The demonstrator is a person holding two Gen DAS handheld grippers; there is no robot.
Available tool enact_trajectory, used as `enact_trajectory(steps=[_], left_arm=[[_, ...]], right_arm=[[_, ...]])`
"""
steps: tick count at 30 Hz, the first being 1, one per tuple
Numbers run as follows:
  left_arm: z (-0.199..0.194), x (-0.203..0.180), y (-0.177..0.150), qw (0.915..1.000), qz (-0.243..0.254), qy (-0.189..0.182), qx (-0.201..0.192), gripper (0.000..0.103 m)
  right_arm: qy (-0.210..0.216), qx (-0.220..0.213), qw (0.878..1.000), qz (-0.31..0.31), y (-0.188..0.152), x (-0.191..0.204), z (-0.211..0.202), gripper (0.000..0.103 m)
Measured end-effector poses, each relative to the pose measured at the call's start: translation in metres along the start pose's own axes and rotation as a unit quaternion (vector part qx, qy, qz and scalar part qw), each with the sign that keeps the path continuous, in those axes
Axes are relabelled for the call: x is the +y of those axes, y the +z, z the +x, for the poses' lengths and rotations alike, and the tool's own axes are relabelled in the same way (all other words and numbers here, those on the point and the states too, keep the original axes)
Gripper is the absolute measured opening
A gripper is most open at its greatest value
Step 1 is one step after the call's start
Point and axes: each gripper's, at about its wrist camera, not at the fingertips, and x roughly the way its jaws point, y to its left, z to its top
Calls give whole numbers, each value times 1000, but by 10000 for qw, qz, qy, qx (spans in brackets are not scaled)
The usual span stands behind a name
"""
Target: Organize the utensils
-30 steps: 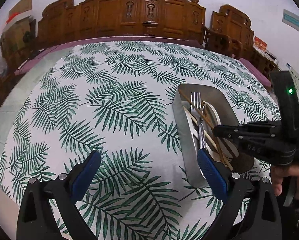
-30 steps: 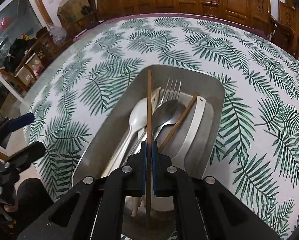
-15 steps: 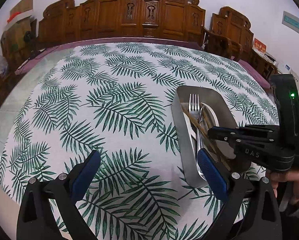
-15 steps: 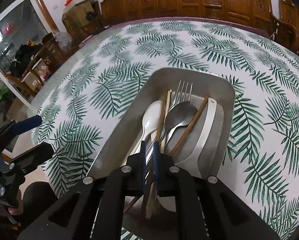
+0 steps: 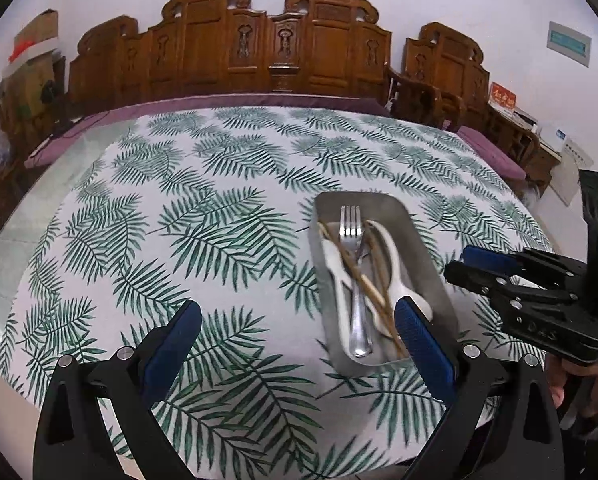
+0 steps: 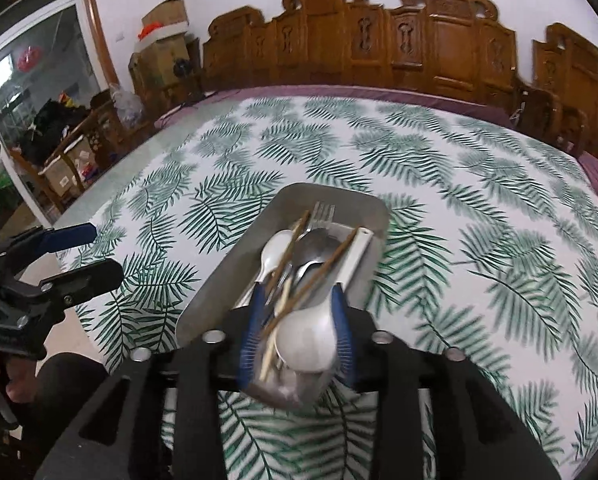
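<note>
Both chopsticks now lie in the tray, right gripper parted.

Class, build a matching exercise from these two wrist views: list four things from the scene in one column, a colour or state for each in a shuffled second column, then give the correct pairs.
Column 1
1. fork
2. tray
3. left gripper
4. tablecloth

Column 2
A. open wide, holding nothing
B. white with green fern leaves
C. grey metal, holding the utensils
D. silver, tines pointing to the far end

Pairs: 1-D, 2-C, 3-A, 4-B
</note>
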Motion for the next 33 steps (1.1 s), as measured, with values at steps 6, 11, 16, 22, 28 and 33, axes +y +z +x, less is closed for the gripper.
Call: enact_trajectory(steps=[6, 11, 16, 22, 28, 33], left_arm=[[-21, -21, -3, 9998, 128, -76, -162, 95], [-37, -36, -8, 9996, 185, -106, -202, 95], [-53, -52, -15, 9991, 339, -104, -237, 95], [-75, -68, -26, 9986, 417, -95, -297, 95], [-95, -74, -34, 9985, 340, -197, -369, 95], [-116, -83, -36, 9972, 406, -304, -548, 95]], right_arm=[[-198, -317, 9992, 142, -16, -8, -43, 65], [-394, -578, 9969, 364, -30, -14, -80, 85], [-566, -763, 9944, 458, -43, -16, -109, 100], [-711, -826, 9924, 569, -59, -17, -136, 100], [-856, -923, 9903, 582, -71, -13, -159, 100], [-990, -1058, 9880, 533, -75, -7, -179, 100]])
